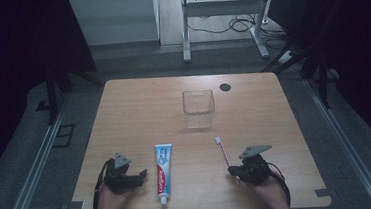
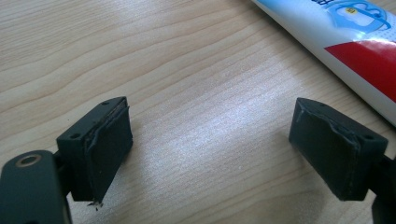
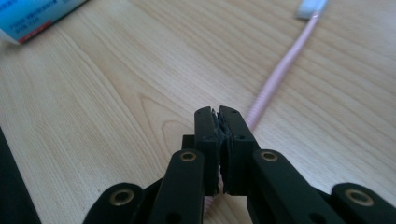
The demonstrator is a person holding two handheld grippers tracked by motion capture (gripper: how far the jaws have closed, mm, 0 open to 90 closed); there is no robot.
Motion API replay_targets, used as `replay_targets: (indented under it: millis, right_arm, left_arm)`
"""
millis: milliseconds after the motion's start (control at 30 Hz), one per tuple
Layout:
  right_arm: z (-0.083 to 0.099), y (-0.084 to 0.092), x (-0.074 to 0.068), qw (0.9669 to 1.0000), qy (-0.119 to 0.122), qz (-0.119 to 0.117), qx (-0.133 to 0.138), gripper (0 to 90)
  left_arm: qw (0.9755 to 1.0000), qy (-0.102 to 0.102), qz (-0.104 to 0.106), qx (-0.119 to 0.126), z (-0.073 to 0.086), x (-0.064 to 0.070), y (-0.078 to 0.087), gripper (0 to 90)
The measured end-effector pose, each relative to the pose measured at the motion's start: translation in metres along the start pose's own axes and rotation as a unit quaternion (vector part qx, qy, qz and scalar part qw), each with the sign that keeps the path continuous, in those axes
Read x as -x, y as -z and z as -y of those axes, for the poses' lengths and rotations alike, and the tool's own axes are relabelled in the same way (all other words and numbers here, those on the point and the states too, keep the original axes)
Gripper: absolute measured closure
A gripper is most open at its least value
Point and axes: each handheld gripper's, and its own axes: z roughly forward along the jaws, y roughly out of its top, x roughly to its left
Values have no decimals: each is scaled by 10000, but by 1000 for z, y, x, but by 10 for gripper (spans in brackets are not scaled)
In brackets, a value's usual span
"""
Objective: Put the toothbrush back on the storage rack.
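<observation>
The pink toothbrush (image 1: 223,151) lies flat on the wooden table (image 1: 134,113), its white head pointing toward 11 o'clock and its handle end running in under the right claw (image 1: 235,171) at about 5 o'clock from the table's middle. In the right gripper view the pads are pressed together and the handle (image 3: 275,77) passes beneath them, a bit of pink showing below the pads; whether they pinch it I cannot tell. The left claw (image 1: 143,174) rests at 7 o'clock, its jaws wide apart with bare wood between them. Just beside it, toward 3 o'clock, lies the toothpaste tube (image 1: 164,172), cap end toward the person, well apart from the toothbrush. A clear square container (image 1: 199,108) stands upright at 12 o'clock from the toothbrush head, and a dark round hole (image 1: 225,87) sits beyond it.
</observation>
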Motion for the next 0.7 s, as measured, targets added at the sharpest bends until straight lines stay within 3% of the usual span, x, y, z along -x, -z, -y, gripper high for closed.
replay_targets:
  millis: [300, 700]
  right_arm:
    - [4, -11, -1, 9998, 97, 57, -138, 874]
    - [10, -2, 14, 9995, -41, 291, -126, 839]
  left_arm:
    - [10000, -1, 0, 0, 0, 0, 0, 131]
    - [10000, 0, 1, 1, 0, 0, 0, 131]
